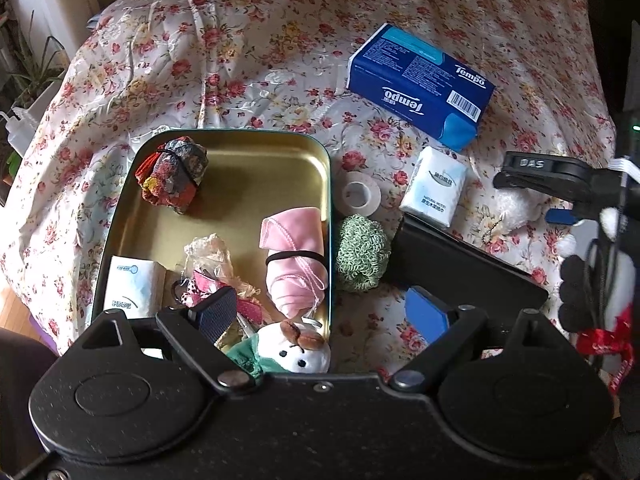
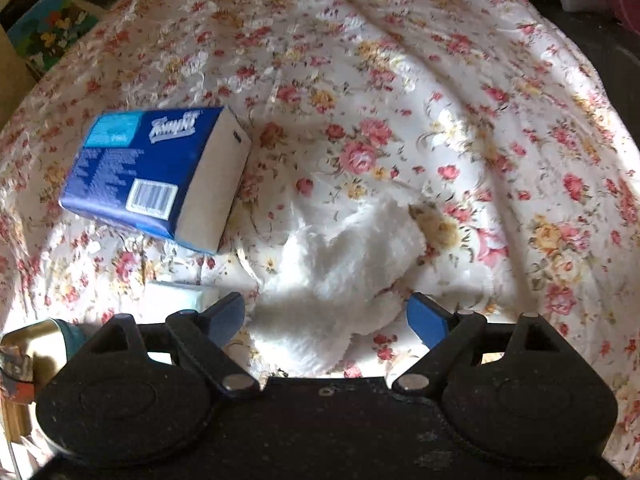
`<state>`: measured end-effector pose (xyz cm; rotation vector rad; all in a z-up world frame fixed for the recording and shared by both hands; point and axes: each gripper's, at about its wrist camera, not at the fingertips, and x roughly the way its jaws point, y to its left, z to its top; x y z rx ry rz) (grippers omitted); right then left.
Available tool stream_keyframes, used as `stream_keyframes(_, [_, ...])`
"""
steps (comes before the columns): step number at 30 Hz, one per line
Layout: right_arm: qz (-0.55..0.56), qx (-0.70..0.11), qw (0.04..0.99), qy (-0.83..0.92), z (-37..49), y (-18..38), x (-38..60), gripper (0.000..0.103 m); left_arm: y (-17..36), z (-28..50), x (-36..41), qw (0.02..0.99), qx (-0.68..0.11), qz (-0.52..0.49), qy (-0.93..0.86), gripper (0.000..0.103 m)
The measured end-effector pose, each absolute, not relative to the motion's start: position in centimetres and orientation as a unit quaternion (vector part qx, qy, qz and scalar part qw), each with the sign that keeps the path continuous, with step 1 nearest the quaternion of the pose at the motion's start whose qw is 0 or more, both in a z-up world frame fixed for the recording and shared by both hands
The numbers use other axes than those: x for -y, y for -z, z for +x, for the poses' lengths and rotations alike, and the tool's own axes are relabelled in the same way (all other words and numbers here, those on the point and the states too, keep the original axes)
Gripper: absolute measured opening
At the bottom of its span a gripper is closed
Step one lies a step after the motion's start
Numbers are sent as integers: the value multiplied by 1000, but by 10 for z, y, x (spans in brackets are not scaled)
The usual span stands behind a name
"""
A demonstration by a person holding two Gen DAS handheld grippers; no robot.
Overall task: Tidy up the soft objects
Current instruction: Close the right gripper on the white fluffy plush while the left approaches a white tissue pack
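1. A floral bedspread (image 1: 280,60) with red and yellow roses on a pale, rumpled ground covers the whole work surface; sunlight washes out its right half in the right wrist view.
2. Beyond its left edge in the left wrist view stand potted plants (image 1: 32,68) by a bright wall, with a strip of wood floor (image 1: 12,312) below.
3. A gold-lined metal tin (image 1: 224,152) lies open on the spread, holding a dark patterned cloth bundle (image 1: 172,176), a pink rolled cloth (image 1: 296,264) banded with a black elastic, a small tissue pack, frilly fabric scraps and a small white plush face (image 1: 296,352) at the near rim.
4. A blue Tempo tissue pack (image 1: 420,84) rests well beyond the tin.
5. A fluffy white plush (image 2: 336,264) lies on the spread between the spread-apart fingers of the right gripper (image 2: 326,316); contact cannot be told.
6. The left gripper (image 1: 324,312) hangs over the tin's near right corner, fingers wide apart, holding nothing.
7. Just beside the tin's right wall sit a green knitted scrubber (image 1: 362,256), a tape roll (image 1: 360,196) and a white tissue packet (image 1: 434,186).
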<state>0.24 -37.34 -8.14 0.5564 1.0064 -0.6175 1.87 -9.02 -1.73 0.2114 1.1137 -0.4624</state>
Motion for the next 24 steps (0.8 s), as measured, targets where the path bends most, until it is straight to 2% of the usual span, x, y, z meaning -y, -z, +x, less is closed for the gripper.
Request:
stream_keyframes(2, [253, -473, 793, 290, 7, 87, 374, 79, 18, 19, 91, 818, -523, 99, 217, 89])
stream_keyframes(3, [249, -475, 791, 294, 9, 90, 375, 71, 18, 20, 91, 818, -523, 98, 217, 89])
stream_keyframes(5, [248, -477, 790, 295, 10, 91, 377, 69, 18, 20, 91, 819, -522, 97, 216, 89])
stream_keyframes(7, [252, -476, 790, 293, 8, 88, 379, 62, 18, 22, 90, 820, -521, 97, 216, 88])
stream_keyframes(9, [248, -476, 793, 288, 7, 81, 377, 49, 19, 23, 91, 821, -519, 97, 218, 88])
stream_keyframes(18, [289, -448, 797, 284, -25, 52, 373, 48, 22, 27, 107, 821, -518, 85, 224, 88])
stream_keyframes(24, [281, -398, 821, 300, -46, 22, 374, 48, 28, 29, 139, 824, -512, 87, 228, 88])
